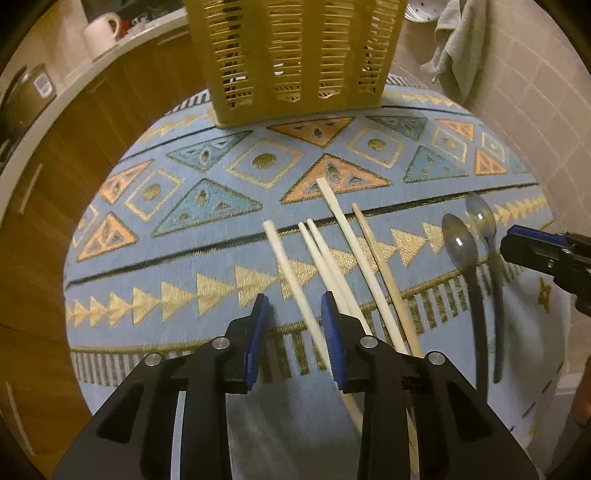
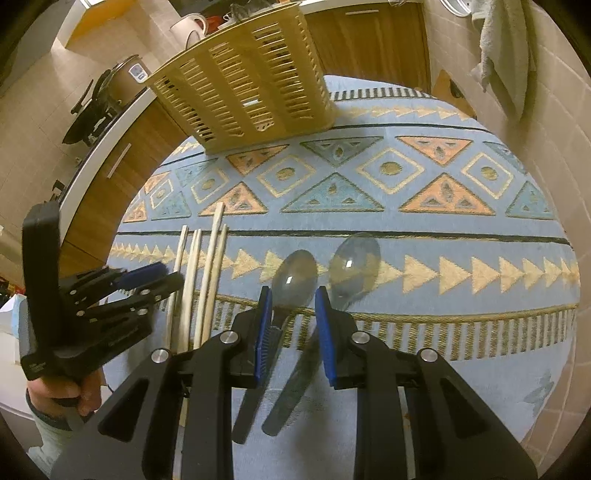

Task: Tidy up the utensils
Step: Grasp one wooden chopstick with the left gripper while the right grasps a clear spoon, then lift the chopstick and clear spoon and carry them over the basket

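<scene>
Several pale chopsticks (image 1: 332, 254) lie side by side on the round patterned tablecloth (image 1: 184, 266). My left gripper (image 1: 293, 306) is open just above them, with one chopstick running between its fingers. Two grey spoons (image 1: 461, 243) lie to the right. In the right wrist view my right gripper (image 2: 293, 299) is open over the spoons (image 2: 295, 277), their handles passing under and between its fingers. A tan slotted utensil basket (image 1: 295, 55) stands at the table's far edge; it also shows in the right wrist view (image 2: 243, 85). The chopsticks (image 2: 199, 280) lie left of the spoons.
Wooden cabinets with a white counter (image 1: 55, 107) curve round the left, bearing a mug (image 1: 101, 31) and a cooker (image 2: 129, 77). A grey towel (image 1: 461, 48) hangs on the tiled wall at right. The left gripper (image 2: 147, 280) shows in the right wrist view, the right gripper (image 1: 517, 243) in the left.
</scene>
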A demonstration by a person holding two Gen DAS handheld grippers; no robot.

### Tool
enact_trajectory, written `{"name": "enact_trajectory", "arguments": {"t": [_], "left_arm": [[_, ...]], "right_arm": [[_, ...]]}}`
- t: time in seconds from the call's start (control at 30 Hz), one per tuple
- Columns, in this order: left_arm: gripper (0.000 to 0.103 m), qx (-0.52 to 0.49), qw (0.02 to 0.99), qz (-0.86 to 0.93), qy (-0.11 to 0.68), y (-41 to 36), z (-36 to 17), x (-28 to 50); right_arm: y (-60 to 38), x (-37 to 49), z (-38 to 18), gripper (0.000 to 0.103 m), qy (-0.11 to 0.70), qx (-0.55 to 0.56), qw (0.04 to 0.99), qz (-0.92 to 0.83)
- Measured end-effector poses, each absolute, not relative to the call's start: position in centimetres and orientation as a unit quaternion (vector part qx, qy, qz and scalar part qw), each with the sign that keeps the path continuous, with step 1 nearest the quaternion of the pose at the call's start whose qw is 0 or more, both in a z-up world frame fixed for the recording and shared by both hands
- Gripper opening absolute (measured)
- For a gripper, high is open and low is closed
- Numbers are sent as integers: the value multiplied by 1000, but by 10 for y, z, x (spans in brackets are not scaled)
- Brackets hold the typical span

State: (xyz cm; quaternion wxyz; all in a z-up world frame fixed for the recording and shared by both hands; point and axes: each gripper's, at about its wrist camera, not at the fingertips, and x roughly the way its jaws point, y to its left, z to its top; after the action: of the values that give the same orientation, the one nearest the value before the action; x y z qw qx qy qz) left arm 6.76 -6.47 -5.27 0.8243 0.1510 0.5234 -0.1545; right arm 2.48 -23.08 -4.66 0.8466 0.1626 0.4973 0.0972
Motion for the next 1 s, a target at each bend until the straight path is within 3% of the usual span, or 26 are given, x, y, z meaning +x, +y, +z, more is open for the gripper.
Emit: {"name": "enact_trajectory", "arguments": {"t": [0.13, 0.2, 0.23, 0.9, 1.0], "left_arm": [[26, 169, 828, -154, 512, -73, -55, 65], [7, 169, 829, -156, 509, -72, -55, 63], [6, 171, 830, -155, 508, -70, -55, 63], [4, 45, 860, -206, 464, -28, -34, 63], [4, 39, 864, -208, 457, -27, -32, 63]], "right_arm": [[-227, 25, -52, 22, 522, 168, 830, 98], [-223, 25, -56, 22, 534, 179, 819, 112], [-218, 24, -58, 22, 539, 176, 815, 118], [-171, 41, -64, 21, 577, 64, 814, 32], [-161, 43, -63, 12, 575, 34, 817, 18]]}}
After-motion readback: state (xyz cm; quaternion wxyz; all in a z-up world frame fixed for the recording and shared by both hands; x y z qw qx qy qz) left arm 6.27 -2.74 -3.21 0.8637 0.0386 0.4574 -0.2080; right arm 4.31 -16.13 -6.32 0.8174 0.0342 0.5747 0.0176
